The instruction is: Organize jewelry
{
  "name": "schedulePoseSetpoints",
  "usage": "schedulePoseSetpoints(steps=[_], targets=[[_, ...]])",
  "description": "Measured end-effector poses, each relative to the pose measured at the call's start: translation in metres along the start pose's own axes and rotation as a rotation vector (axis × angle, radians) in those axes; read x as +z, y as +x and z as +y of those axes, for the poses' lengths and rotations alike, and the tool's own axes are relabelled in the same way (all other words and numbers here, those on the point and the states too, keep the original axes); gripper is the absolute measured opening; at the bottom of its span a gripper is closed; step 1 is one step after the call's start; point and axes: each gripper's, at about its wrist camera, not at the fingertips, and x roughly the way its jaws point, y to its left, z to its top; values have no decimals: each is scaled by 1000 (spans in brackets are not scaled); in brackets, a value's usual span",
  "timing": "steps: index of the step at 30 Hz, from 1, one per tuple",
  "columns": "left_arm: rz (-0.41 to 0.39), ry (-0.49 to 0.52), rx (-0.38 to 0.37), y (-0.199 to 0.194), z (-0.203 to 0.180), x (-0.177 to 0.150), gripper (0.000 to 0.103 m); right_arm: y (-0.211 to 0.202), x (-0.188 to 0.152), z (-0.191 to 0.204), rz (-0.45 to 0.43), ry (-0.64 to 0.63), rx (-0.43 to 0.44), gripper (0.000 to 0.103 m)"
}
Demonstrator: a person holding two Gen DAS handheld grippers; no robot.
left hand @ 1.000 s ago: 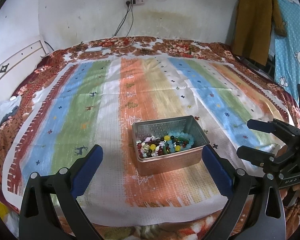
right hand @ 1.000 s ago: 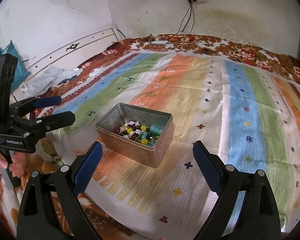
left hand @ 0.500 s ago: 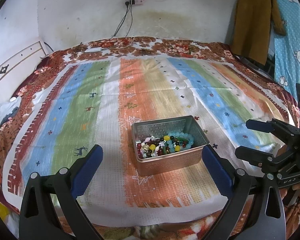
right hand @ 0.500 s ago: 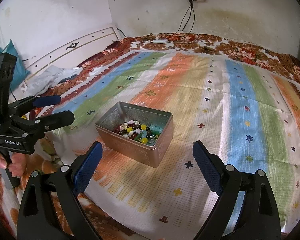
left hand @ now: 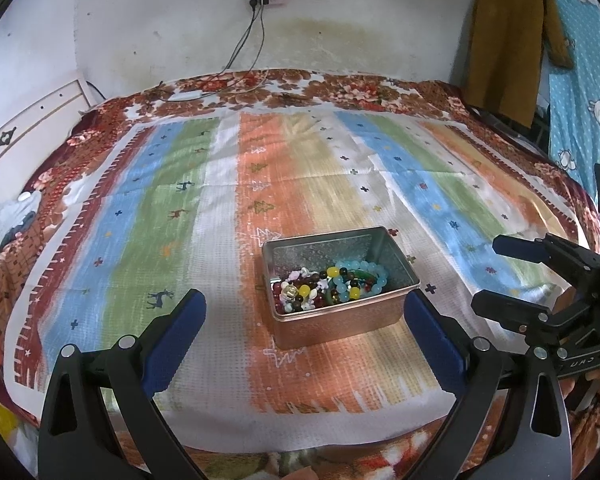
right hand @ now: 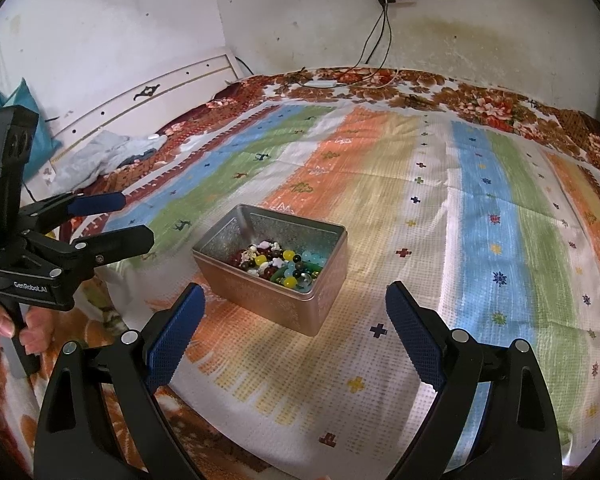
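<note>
Over the preceding second almost nothing changed: the metal tin [left hand: 340, 284] sat ahead of the left gripper [left hand: 304, 332] and ahead-left of the right gripper [right hand: 296, 326], the beaded jewelry [left hand: 330, 286] heaped inside it. Both grippers held their jaws wide apart, empty, short of the tin. With all jewelry in the tin and none on the striped cloth [left hand: 220, 208], the scene fitted either sorting pending or pieces already gathered.

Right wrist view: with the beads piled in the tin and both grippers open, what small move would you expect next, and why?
Hard to say: the beaded jewelry lies heaped inside the tin, both the left gripper and right gripper open and empty. That fits beads just gathered or about to be sorted, so I'd only hold above the tin.
</note>
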Motion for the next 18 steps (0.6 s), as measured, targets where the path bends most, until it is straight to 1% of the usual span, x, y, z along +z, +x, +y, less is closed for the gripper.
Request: schedulePoseSetpoints(steps=[18], targets=[[2, 1, -6, 1, -1, -2, 97, -1, 2, 0, -8, 3, 7, 92]])
